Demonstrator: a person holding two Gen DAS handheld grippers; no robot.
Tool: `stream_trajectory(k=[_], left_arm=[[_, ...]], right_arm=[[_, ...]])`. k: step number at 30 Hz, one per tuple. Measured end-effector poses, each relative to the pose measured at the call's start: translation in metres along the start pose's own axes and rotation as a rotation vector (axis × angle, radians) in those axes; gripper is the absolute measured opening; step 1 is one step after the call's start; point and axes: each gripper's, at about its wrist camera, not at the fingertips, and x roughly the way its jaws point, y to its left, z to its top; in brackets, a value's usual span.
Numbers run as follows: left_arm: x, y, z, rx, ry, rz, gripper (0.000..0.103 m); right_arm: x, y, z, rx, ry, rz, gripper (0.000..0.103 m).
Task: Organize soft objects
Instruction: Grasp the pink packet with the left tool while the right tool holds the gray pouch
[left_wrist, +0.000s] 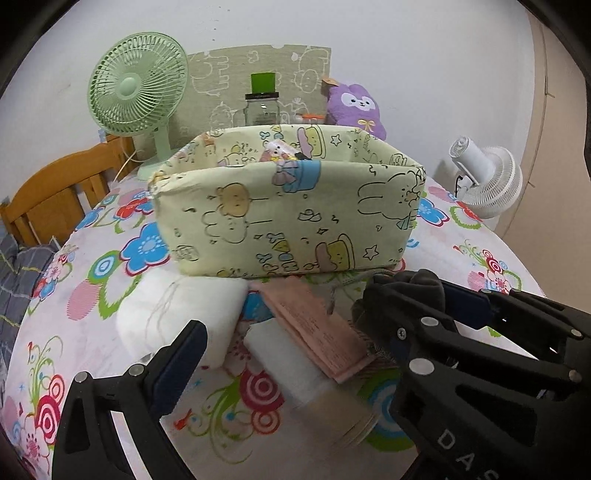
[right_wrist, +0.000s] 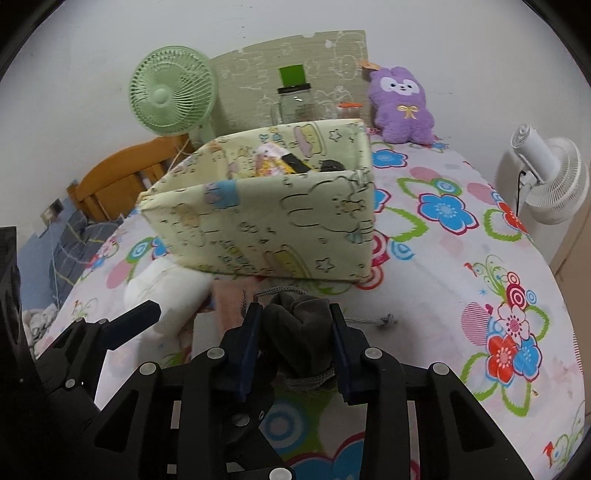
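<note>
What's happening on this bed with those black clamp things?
A person is tidying soft items by hand-held grippers. The right gripper is shut on a dark grey drawstring pouch, in front of the fabric storage box. The left gripper is open near a white rolled cloth and pink folded cloth.

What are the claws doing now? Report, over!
Right claw shut on grey drawstring pouch. Left claw open, nothing gripped. Fabric bin straight ahead, already holding items. Folded pink cloth lies before it.
</note>
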Motion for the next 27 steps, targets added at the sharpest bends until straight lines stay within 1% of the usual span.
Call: stream_trajectory(k=[4,7,11,14,15,16,17,18,22,27], left_arm=[[-0.002,0.004,-0.002,-0.009,-0.002,0.000,0.100],[-0.001,0.002,-0.001,-0.014,-0.003,-0.013,0.100],[0.003,-0.004,0.003,-0.020,-0.006,-0.034,0.101],[0.008,-0.007,0.007,-0.031,0.006,-0.037,0.101],[0.010,-0.009,0.009,-0.034,0.003,-0.013,0.099],[0.011,-0.010,0.009,-0.031,-0.002,0.010,0.098],[0.012,-0.011,0.011,-0.026,-0.006,0.028,0.094],[0.013,-0.011,0.012,-0.025,-0.005,0.034,0.093],[0.024,-0.012,0.016,-0.032,0.027,0.034,0.091],[0.038,-0.014,0.017,-0.034,0.068,0.043,0.083]], right_arm=[[-0.003,0.006,-0.002,-0.012,-0.004,0.001,0.037],[-0.005,0.006,-0.004,-0.010,-0.012,-0.020,0.037],[-0.008,0.000,-0.001,0.003,-0.025,-0.048,0.037],[-0.008,-0.007,0.002,0.018,-0.029,-0.062,0.037],[-0.007,-0.009,0.003,0.020,-0.033,-0.071,0.037],[-0.007,-0.009,0.004,0.011,-0.041,-0.103,0.037],[-0.006,-0.010,0.005,0.002,-0.048,-0.124,0.037],[-0.006,-0.011,0.006,-0.003,-0.056,-0.134,0.037],[0.000,-0.020,0.008,0.029,-0.048,-0.122,0.037],[0.008,-0.027,0.009,0.042,-0.033,-0.140,0.037]])
